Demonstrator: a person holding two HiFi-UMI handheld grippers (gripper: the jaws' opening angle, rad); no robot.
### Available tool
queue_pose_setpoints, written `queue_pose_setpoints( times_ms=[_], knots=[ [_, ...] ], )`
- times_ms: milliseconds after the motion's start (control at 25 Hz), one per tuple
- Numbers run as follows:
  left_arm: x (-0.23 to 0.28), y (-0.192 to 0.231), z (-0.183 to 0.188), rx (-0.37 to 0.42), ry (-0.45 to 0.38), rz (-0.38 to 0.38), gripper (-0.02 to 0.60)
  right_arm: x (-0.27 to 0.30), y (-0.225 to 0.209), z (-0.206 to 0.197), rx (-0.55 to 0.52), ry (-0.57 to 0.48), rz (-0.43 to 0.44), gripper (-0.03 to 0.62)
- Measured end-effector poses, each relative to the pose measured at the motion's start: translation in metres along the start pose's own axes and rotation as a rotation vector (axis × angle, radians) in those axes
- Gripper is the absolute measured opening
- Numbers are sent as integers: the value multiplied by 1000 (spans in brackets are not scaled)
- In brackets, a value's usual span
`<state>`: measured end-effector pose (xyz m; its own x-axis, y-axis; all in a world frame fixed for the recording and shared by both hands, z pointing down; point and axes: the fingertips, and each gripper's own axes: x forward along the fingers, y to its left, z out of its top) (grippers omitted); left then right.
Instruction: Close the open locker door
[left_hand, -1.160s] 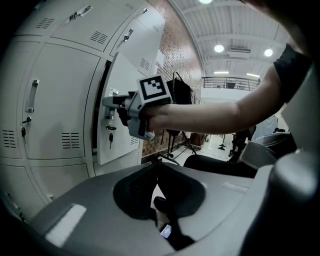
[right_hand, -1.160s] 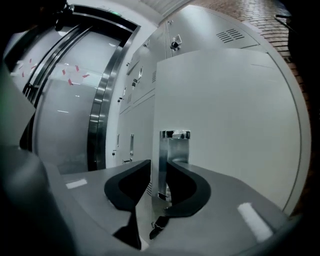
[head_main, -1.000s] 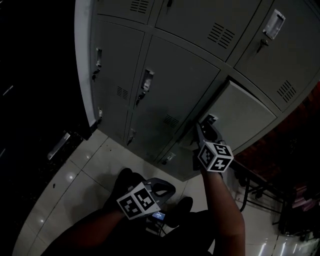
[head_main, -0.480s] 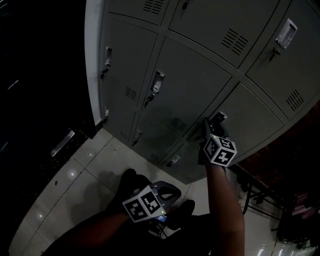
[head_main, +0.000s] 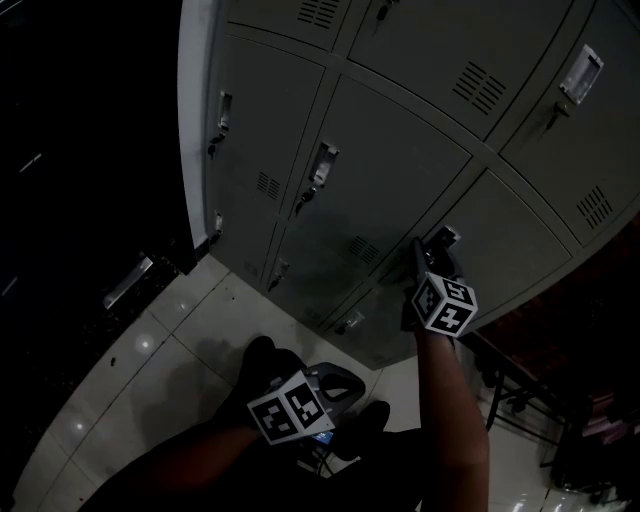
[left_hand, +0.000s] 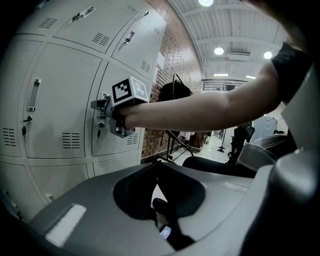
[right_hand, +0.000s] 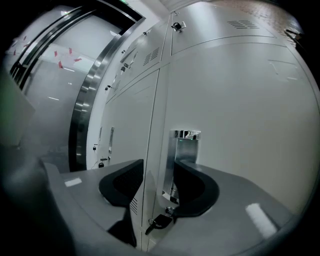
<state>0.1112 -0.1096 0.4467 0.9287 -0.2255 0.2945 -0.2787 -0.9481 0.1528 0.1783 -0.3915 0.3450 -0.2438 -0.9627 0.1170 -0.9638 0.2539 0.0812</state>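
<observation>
Two handheld grippers are in view, and only one is at work. The right gripper (right_hand: 159, 169) is held at the grey sheet-metal locker door (head_main: 520, 245) in the lower row of the grey locker bank (head_main: 390, 150). Its jaws are opening. The polished chrome recessed handle (right_hand: 186, 150) stands between and just behind the dark pads (right_hand: 122, 182), which are not seen to press on it. A small dark key (right_hand: 159, 221) hangs in the lock just below the handle.

The door is judged to lie flush with its neighbours: an even seam is shown along its edge in the right gripper view, and no gap is seen from the head view. The left gripper (left_hand: 157, 172) is kept low, near the person's body and well apart from the lockers, its jaws pressed together on nothing.

The closing step is therefore taken as all but done, and the release is in hand. A straight withdrawal from the door is called for next, so that neither handle nor key is caught and the door dragged outward. Whether the latch has engaged cannot be told.
</observation>
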Motion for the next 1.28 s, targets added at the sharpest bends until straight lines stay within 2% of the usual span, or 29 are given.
queue_pose_setpoints(
  times_ms=[360,760,1120,1280],
  knots=[
    [-2,2,0,5,0,1,12,-27,6,5,24,-39,46,195],
    [-2,3,-6,14,15,9,12,-105,14,-18,2,-13,157,26],
    [-1,3,-8,18,25,19,12,-180,18,-20,-18,-35,261,9],
    [-1,3,-9,21,30,18,12,-214,14,-33,-11,-18,267,8]
  ],
)
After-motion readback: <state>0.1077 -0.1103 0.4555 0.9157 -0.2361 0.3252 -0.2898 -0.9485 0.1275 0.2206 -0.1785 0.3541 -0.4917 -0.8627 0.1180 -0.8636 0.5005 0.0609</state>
